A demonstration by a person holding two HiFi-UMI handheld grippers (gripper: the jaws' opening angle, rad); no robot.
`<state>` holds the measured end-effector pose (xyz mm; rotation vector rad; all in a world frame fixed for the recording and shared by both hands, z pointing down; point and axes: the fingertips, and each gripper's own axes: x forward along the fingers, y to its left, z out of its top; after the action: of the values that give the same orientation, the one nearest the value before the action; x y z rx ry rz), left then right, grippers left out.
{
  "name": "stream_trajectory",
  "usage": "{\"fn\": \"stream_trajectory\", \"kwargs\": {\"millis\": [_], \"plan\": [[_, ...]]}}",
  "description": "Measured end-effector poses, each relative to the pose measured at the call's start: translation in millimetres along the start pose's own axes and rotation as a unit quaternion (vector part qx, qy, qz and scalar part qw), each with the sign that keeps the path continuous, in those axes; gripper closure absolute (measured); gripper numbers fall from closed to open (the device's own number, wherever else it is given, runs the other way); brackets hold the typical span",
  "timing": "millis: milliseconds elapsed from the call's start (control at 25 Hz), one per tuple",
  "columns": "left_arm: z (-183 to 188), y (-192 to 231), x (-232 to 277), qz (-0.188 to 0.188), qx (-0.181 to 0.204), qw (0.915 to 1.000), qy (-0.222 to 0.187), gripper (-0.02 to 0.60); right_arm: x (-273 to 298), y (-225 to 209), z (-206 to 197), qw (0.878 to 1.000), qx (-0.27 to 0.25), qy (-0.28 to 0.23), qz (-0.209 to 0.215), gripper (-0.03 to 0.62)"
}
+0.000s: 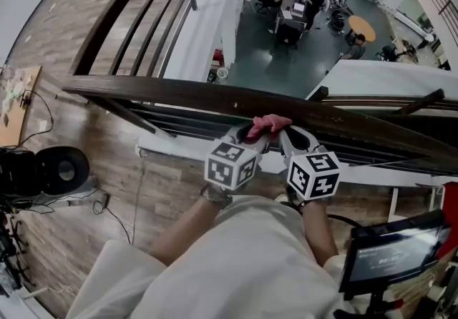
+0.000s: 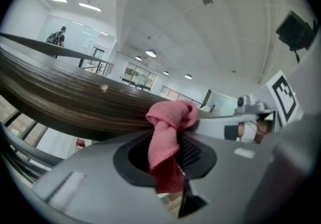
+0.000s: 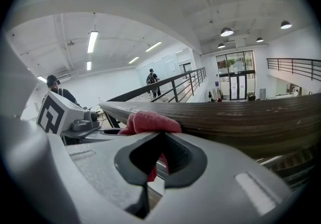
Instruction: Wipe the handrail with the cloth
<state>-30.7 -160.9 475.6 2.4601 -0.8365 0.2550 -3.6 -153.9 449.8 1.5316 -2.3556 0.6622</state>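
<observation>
The left tongs [image 1: 252, 139] and right tongs [image 1: 288, 139] both pinch a bunched pink terry cloth [image 1: 269, 124] on the glossy dark wooden handrail [image 1: 157, 91], above a grey atrium floor [image 1: 261, 60].

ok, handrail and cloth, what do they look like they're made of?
The handrail looks like dark brown wood: lengthwise grain streaks, slight sheen, so probably varnished. The cloth is pink fabric, nubby and terry-like, bunched in soft folds; exact fibre unclear.

Head view steeply down; gripper views close against shared handrail [image 1: 179, 91]
</observation>
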Motion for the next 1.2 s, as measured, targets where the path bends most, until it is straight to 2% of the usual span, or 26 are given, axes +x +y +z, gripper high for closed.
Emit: {"fn": "stream_trajectory", "kwargs": {"millis": [200, 680, 960, 1200], "plan": [[8.5, 22.4, -19.4, 0.002, -0.017, 0.9998, -0.009, 0.485, 17.5, 23.5, 7.2, 1.0, 0.007, -0.012, 0.0, 0.591], [18.5, 67.5, -56.3, 0.028, -0.03, 0.999, -0.018, 0.485, 53.7, 67.3, 12.7, 0.998, 0.04, -0.03, 0.025, 0.591], [17.5, 73.6, -60.8, 0.03, -0.049, 0.9982, -0.017, 0.486, 58.0, 73.8, 12.5, 0.998, 0.04, -0.029, 0.04, 0.591], [9.9, 51.9, -44.4, 0.021, -0.059, 0.998, -0.009, 0.487, 40.5, 52.9, 6.4, 0.997, 0.048, -0.03, 0.043, 0.591]]}}
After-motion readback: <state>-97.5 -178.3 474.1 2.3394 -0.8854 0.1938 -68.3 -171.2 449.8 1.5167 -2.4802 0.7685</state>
